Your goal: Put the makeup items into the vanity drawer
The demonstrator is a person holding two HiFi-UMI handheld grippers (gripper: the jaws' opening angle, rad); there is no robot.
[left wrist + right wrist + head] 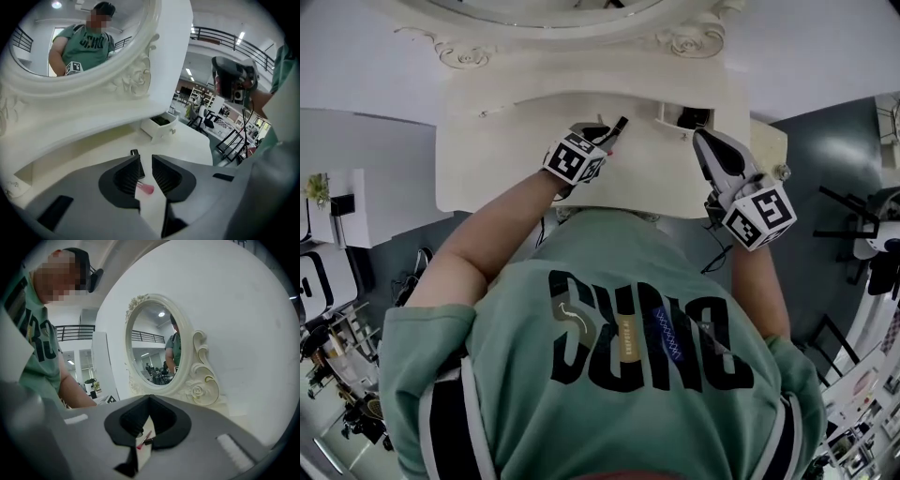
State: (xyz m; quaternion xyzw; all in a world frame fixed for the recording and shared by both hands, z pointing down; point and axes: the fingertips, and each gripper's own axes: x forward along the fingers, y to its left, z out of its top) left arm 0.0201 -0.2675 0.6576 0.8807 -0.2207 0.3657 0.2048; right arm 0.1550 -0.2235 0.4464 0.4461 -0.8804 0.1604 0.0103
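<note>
**Head view:** The left tongs (598,132) point down onto the white tabletop (487,169), with a dark makeup stick (617,127) at their tips. Their opening is hard to read here. The right tongs (703,141) hang to the right, near the small open drawer (689,117), whose inside is too dark to make out. The person's green shirt (628,328) hides the tabletop's near edge.

**Left gripper view:** The left tongs stand slightly apart. The stick lies on the tabletop between them, close along the left jaw and not clamped. Its black cap is at the far end and its pink end is nearer, while that jaw covers its middle. Beyond stands the open drawer, under the ornate mirror (70,42). A hall with railings lies behind.

**Right gripper view:** The right tongs' tips meet and grip nothing. Through the gap behind the tips the stick shows small on the tabletop. The oval mirror leans on a white wall (234,310).
</note>
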